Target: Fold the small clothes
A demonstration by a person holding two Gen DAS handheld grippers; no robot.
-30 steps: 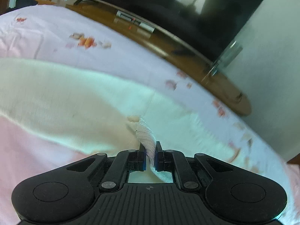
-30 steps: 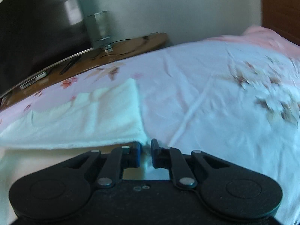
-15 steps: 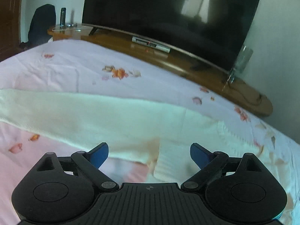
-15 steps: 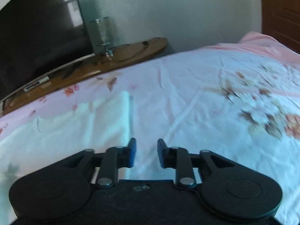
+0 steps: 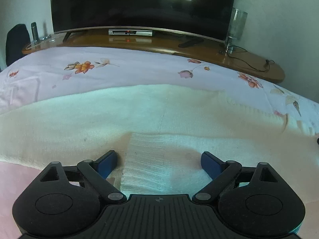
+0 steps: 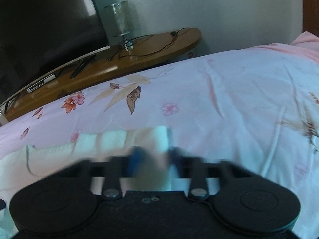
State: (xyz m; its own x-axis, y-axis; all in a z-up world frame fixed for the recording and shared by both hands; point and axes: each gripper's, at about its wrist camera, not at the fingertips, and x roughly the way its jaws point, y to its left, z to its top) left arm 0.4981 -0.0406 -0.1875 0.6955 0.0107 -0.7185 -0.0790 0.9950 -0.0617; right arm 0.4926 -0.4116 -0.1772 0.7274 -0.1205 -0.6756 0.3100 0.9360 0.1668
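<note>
A cream knit garment (image 5: 139, 115) is spread across the floral bedsheet (image 5: 129, 67), with a folded flap (image 5: 159, 159) laid on top at its near edge. The left gripper (image 5: 158, 160) is held spread wide above that flap — nothing is pinched. The right gripper (image 6: 153, 159) is blurred; its jaws are drawn together at the garment's ribbed end (image 6: 129, 139) — whether cloth is caught cannot be told.
</note>
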